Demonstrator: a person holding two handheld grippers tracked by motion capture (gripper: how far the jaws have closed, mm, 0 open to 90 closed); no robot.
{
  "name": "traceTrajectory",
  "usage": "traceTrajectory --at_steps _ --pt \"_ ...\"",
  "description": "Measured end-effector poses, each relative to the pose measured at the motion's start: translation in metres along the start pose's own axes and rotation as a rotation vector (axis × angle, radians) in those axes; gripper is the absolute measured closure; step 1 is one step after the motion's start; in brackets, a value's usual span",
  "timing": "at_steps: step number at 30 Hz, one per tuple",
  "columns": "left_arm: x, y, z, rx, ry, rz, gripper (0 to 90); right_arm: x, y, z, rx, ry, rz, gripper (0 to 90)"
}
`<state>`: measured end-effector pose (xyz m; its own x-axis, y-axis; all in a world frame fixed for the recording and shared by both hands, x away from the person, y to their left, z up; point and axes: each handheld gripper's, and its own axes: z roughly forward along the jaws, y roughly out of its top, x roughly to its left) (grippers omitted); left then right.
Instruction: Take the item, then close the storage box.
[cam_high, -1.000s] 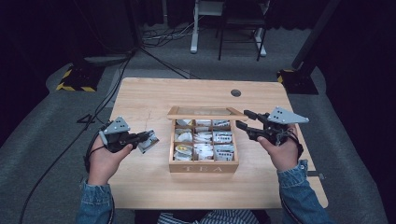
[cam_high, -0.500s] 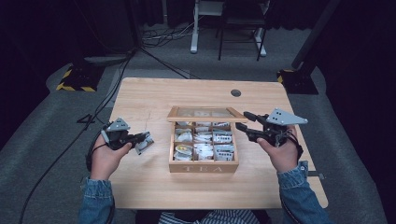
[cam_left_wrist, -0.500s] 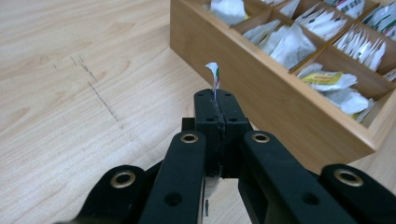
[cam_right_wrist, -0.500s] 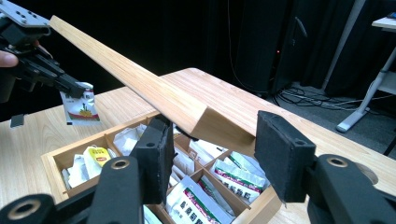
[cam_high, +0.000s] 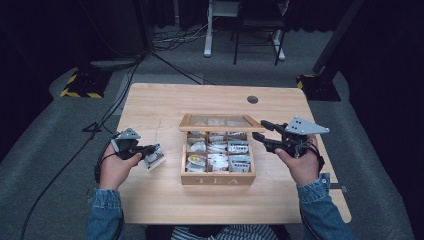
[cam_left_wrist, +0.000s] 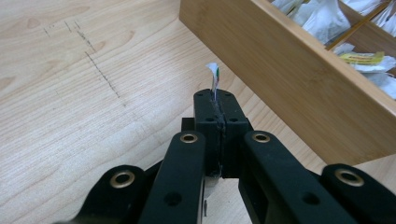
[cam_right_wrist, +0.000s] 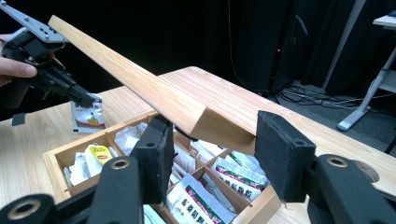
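your left gripper (cam_high: 150, 151) has its jaws pressed together on a tea bag packet (cam_high: 155, 156), held low over the table (cam_high: 150, 100) just left of the tea box (cam_high: 218, 177); lower it flat onto bare wood and keep it clear of the box wall before you let go. your right gripper (cam_right_wrist: 210, 154) pinches the near edge of the wooden lid (cam_right_wrist: 140, 88), propping it open; keep that hand steady so the lid does not drop. the box's compartments hold more packets (cam_high: 239, 161), some white, one yellow-tagged (cam_right_wrist: 98, 153) at the left side.
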<state>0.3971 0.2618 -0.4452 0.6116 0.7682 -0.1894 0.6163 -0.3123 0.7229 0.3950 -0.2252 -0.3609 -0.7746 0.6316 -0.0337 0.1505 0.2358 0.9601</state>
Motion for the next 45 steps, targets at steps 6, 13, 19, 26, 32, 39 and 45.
traceTrajectory --at_steps 6,13,19,26,32,39,45 --pt "0.005 -0.001 0.007 -0.012 -0.006 -0.014 86.3 0.001 -0.002 -0.001 0.005 0.003 0.002 48.2" --pt "0.006 0.001 0.006 -0.074 0.06 -0.015 44.8 0.001 -0.002 -0.001 0.006 0.005 0.001 48.4" --pt "0.005 0.005 -0.002 -0.101 0.085 -0.005 33.4 0.001 -0.001 -0.001 0.011 0.004 -0.001 48.5" --pt "-0.005 0.013 -0.011 -0.111 0.076 0.027 31.9 0.002 -0.002 -0.002 0.021 0.0 -0.003 48.5" --pt "-0.011 0.015 -0.015 -0.106 0.08 0.046 31.9 0.003 -0.001 -0.002 0.023 0.001 -0.001 48.6" --pt "-0.014 0.019 -0.02 -0.114 0.08 0.057 31.7 0.004 -0.003 -0.003 0.041 0.007 0.003 48.7" --pt "-0.013 0.017 -0.024 -0.123 0.09 0.053 31.7 0.006 -0.003 -0.004 0.072 0.005 -0.001 49.0"
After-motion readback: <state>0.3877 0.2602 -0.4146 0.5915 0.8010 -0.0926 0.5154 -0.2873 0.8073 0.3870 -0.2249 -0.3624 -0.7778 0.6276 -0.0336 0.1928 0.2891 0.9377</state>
